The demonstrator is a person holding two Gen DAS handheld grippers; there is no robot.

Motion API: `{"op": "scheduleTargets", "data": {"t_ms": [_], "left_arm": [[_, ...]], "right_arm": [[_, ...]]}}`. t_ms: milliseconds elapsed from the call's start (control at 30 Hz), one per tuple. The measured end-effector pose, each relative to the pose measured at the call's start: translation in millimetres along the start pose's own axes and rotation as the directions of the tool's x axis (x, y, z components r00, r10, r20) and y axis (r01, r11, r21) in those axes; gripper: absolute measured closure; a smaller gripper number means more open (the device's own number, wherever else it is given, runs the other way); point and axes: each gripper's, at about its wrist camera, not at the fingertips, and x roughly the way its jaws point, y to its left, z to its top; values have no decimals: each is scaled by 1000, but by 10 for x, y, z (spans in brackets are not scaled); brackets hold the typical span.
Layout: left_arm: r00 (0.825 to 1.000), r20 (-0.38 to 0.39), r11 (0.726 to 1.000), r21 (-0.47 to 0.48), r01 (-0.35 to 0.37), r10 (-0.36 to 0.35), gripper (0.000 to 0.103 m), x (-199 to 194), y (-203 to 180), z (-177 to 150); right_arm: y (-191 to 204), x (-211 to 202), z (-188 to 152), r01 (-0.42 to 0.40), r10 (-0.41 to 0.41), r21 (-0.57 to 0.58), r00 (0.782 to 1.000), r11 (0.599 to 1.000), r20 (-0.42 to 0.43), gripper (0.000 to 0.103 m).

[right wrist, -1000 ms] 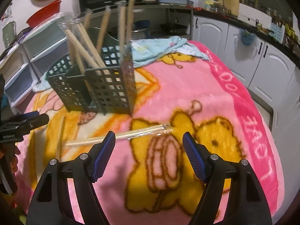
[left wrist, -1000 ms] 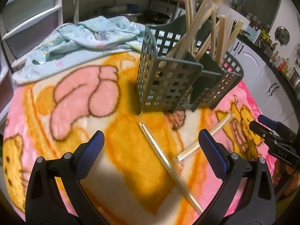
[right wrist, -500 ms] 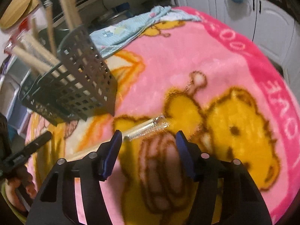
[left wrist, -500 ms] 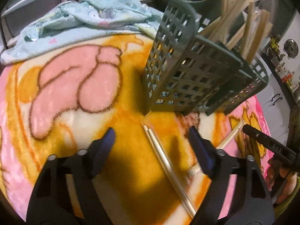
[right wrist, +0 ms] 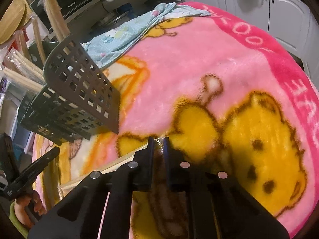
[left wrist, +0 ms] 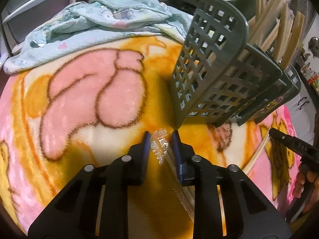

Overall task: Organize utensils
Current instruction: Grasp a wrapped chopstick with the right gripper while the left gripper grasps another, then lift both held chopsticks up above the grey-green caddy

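A grey-green lattice utensil basket (left wrist: 223, 75) stands on the cartoon blanket and holds several wrapped wooden chopsticks (left wrist: 279, 20). My left gripper (left wrist: 159, 139) is shut on the clear wrapper end of a wrapped chopstick pair (left wrist: 179, 191) lying just in front of the basket's corner. My right gripper (right wrist: 158, 141) is shut on the wrapper end of a second wrapped chopstick pair (right wrist: 119, 160) lying on the blanket to the right of the basket (right wrist: 75, 95). That pair also shows in the left wrist view (left wrist: 257, 155).
A crumpled light-blue cloth (left wrist: 99, 25) lies behind the basket. The pink and yellow blanket (right wrist: 219, 79) covers the table. White cabinets (right wrist: 279, 6) stand beyond the table's far edge. Drawers (left wrist: 30, 10) stand at the back left.
Both grippers came down to the blanket and closed from wide open, each onto the wrapper end of a chopstick pair.
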Motion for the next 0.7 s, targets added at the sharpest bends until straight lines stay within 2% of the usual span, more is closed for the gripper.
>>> {"op": "scheduleTargets", "data": {"t_ms": [67,333,700], "left_arm": [[1000,1,1000,-2,7,-7,90,-8,29,-1],[999,2,999,-24,39,-39,97,-48,119,-4],[994,93,998,23,56,-58,98,-531,126,-86]], "right_arm": [[8,-4,-11,-4,4,0,1000,1000,3,100],[85,-109,-107,-19,20,-20,999,1000,26,102],[457,-619,-208,-41,65,-170,989,985,136,102]]}}
